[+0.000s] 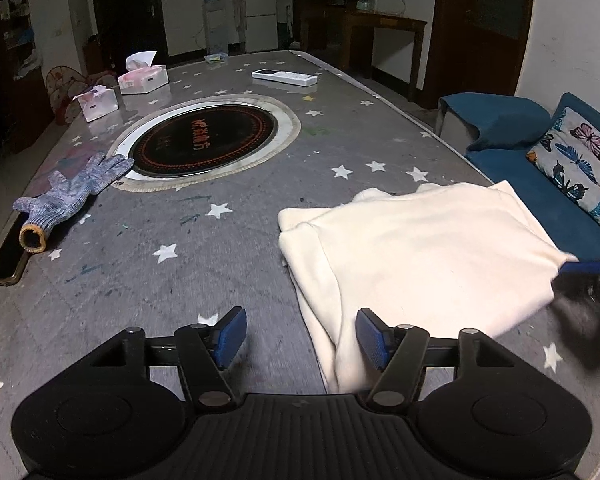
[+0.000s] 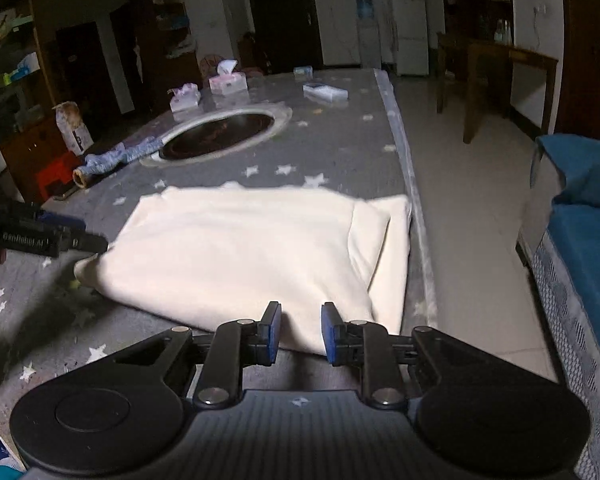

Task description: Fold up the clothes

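A cream garment [image 1: 428,256] lies folded on the grey star-patterned table [image 1: 140,280]; it also shows in the right wrist view [image 2: 244,252]. My left gripper [image 1: 300,336] is open and empty, its right finger over the garment's near left edge. In the right wrist view the left gripper [image 2: 76,240] sits at the garment's left corner. My right gripper [image 2: 300,332] is partly open at the garment's near edge, with cloth showing between the pads but not pinched. In the left wrist view the right gripper [image 1: 596,272] sits at the garment's right corner.
A blue knit glove [image 1: 68,196] and a phone [image 1: 4,260] lie at the table's left. A round black hotplate [image 1: 204,140] is set in the middle. Tissue boxes [image 1: 142,76] and a white remote [image 1: 284,77] stand farther back. A blue sofa [image 1: 540,176] is to the right.
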`<state>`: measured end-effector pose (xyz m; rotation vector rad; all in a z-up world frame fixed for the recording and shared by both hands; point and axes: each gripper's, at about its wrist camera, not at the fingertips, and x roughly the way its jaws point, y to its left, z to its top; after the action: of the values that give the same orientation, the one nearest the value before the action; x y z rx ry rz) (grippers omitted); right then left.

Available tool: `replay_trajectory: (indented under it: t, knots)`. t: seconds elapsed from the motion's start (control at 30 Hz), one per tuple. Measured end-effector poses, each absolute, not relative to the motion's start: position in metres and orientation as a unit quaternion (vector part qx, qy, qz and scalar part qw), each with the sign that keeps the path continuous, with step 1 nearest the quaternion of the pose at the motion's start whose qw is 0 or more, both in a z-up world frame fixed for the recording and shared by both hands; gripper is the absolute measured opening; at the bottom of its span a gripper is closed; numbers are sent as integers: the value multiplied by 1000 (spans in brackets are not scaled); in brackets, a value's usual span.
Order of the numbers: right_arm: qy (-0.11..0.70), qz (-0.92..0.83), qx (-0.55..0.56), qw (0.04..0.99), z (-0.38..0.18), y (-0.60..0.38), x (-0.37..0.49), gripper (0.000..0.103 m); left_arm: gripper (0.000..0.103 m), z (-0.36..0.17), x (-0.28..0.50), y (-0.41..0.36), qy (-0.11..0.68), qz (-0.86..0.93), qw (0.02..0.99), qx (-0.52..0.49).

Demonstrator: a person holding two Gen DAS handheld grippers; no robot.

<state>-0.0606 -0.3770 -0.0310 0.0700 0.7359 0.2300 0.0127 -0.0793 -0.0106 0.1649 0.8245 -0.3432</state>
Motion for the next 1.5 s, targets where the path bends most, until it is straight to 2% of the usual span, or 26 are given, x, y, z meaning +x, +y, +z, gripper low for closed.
replay_trajectory:
  t: [0.3, 0.47, 0.63, 0.77, 1.0, 1.2, 1.3, 1.37, 1.5]
  knots:
    - [367, 91, 46, 925, -44, -387, -53, 22, 66, -24, 10, -80, 414, -165, 892, 78]
    - [359, 93, 34, 928, -29, -383, -49, 21, 66, -26, 9, -81, 414, -165, 891, 79]
    - [348, 105, 29, 931, -28, -374, -24, 21, 66, -28, 10, -80, 418, -164, 891, 74]
    - [373, 95, 26, 923, -46, -373, -5, 21, 67, -28, 11, -78, 420, -165, 890, 70]
    - [351, 104, 25, 930, -31, -365, 15, 22, 69, -30, 13, -78, 424, -164, 888, 67]
    - [368, 98, 35, 924, -47, -358, 48, 27, 69, -29, 12, -77, 425, -162, 888, 65]
    - [369, 97, 33, 924, -49, -357, 46, 27, 69, -29, 11, -78, 425, -161, 889, 64]
    - [367, 99, 29, 924, -45, -356, 41, 32, 70, -29, 11, -78, 424, -160, 889, 64]
    - [363, 100, 30, 926, -41, -352, 24, 36, 70, -28, 9, -78, 423, -155, 891, 60]
